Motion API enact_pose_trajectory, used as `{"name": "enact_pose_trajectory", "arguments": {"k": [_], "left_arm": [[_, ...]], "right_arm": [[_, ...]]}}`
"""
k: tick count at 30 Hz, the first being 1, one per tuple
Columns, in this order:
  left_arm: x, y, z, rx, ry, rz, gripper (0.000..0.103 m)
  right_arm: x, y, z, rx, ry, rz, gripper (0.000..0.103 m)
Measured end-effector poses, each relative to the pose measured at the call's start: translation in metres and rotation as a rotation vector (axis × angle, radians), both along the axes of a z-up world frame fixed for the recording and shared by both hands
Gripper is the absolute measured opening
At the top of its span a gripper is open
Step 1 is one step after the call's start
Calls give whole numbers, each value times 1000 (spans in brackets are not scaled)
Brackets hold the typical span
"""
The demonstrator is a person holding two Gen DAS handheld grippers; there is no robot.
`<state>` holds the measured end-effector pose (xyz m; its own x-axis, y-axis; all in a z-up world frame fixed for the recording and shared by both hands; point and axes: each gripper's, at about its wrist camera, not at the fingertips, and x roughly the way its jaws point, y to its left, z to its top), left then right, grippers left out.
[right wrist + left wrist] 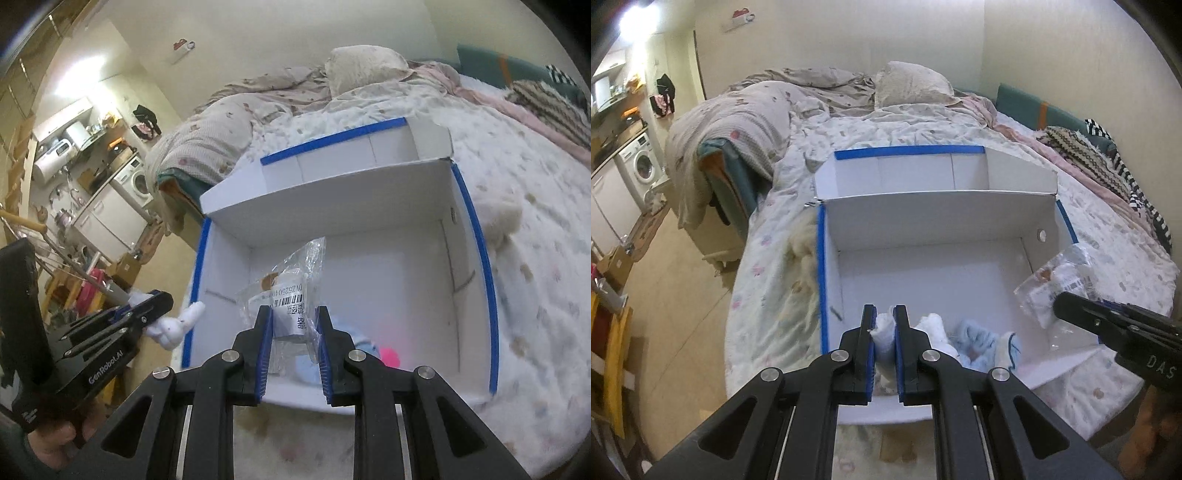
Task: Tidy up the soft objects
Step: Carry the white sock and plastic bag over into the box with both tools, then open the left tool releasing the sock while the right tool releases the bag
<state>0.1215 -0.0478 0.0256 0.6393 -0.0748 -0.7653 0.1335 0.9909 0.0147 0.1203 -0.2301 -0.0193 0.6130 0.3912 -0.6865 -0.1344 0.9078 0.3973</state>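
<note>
A white cardboard box [822, 266] edged with blue tape lies open on the bed. My left gripper [885, 314] is shut on a small white plush toy [882, 326] over the box's near left corner. In the right wrist view the toy [177, 325] sticks out of that gripper [159, 301]. My right gripper [293, 314] is shut on a clear plastic bag [291, 291] with a barcode label, above the box [476, 236]. The bag [1060, 280] hangs over the right wall. A light blue plush [977, 341] lies at the box's near wall, with something pink [389, 356] beside it.
A cream fluffy item [803, 247] lies on the bedspread against the box's left side. A crumpled quilt [746, 122] and a pillow [912, 83] fill the far bed. Striped clothes [1108, 162] lie at the far right. Floor and a washing machine [642, 166] are to the left.
</note>
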Motion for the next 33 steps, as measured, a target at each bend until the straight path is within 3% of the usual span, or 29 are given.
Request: {"name": "enact_pose_trajectory", "arguments": {"k": [9,16,25,33], "left_arm": [[28,-9,-50,6,54,5,8],[32,-14,-68,4,78,-31,8],[35,-15,-92,10,140,-48,8],[33,-22,-100,47,146,-58,8]], "right_arm": [[23,1,-47,24,94,-16,24],[34,13,-66,-33,139,9,24],[39,20,-97,-56,261,61,24],[38,20,-101,-63,266,70,24]]}}
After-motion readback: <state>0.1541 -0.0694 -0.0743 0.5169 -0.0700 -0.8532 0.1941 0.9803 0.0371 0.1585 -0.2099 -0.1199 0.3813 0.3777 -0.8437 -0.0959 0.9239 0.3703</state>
